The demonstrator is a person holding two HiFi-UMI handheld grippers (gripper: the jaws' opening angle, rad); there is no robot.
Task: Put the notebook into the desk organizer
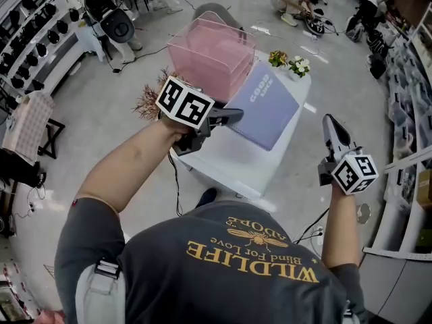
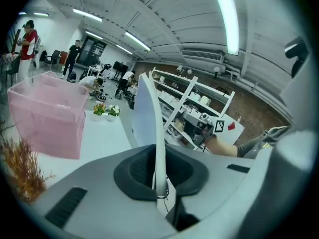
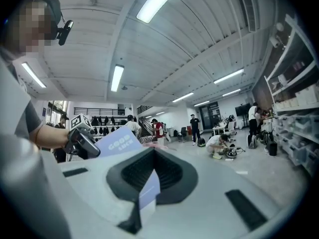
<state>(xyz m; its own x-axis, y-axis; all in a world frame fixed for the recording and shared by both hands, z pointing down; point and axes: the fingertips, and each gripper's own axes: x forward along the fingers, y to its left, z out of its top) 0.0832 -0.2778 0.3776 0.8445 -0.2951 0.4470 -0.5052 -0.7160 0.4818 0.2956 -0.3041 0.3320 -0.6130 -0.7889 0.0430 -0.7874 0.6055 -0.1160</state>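
A lavender notebook (image 1: 266, 110) with white lettering hangs tilted over the white table (image 1: 229, 160). My left gripper (image 1: 233, 115) is shut on its near left corner. In the left gripper view the notebook (image 2: 149, 113) stands edge-on between the pads of the gripper (image 2: 159, 183). The pink translucent desk organizer (image 1: 209, 49) stands open-topped at the table's far side, just beyond the notebook. The organizer (image 2: 47, 113) also shows at left in that view. My right gripper (image 1: 331, 123) is held off the table's right side, jaws together and holding nothing. In its view, the right gripper (image 3: 149, 193) faces the notebook (image 3: 117, 143).
Two small flower pots (image 1: 290, 63) stand at the table's far right corner. A dried reddish plant (image 1: 147, 100) sits at its left edge. Shelving (image 1: 405, 100) runs along the right. People crouch and stand on the floor far behind. A cable (image 1: 177, 181) trails under the table.
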